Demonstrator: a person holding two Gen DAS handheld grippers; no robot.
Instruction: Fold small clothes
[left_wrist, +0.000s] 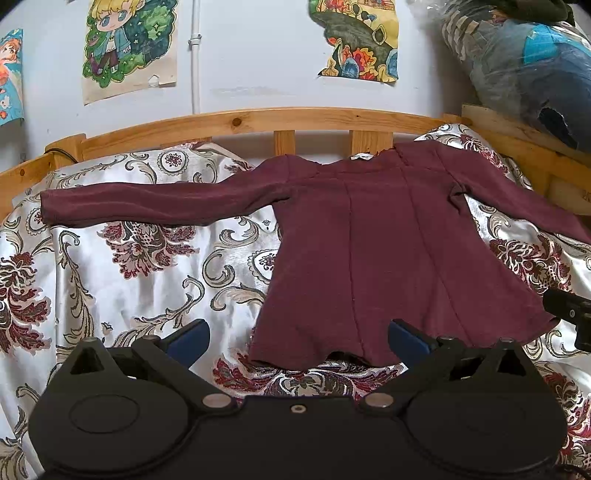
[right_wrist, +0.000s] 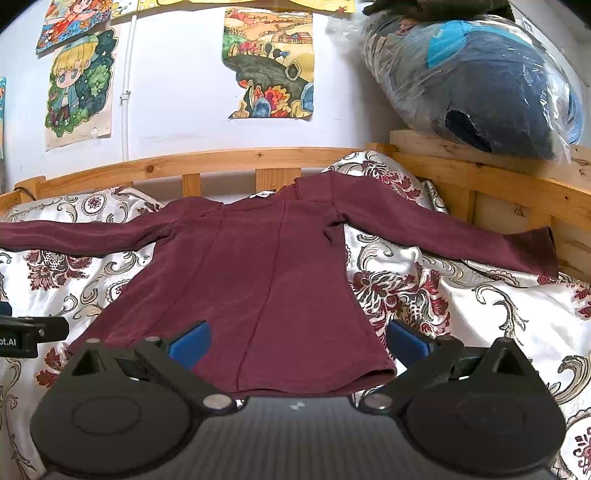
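A small maroon long-sleeved top (left_wrist: 388, 251) lies flat on a floral satin bedspread (left_wrist: 129, 266), neck toward the headboard and both sleeves spread out sideways. It also shows in the right wrist view (right_wrist: 258, 266). My left gripper (left_wrist: 299, 338) is open and empty, just above the hem's left part. My right gripper (right_wrist: 299, 338) is open and empty, over the hem's right part. The right gripper's body shows at the left view's right edge (left_wrist: 569, 310); the left gripper's body shows at the right view's left edge (right_wrist: 26, 332).
A wooden slatted bed rail (left_wrist: 258, 122) runs along the far side and turns down the right (right_wrist: 498, 184). A plastic-wrapped bundle of dark bedding (right_wrist: 480, 85) sits on the right rail's shelf. Drawings hang on the white wall (right_wrist: 184, 92).
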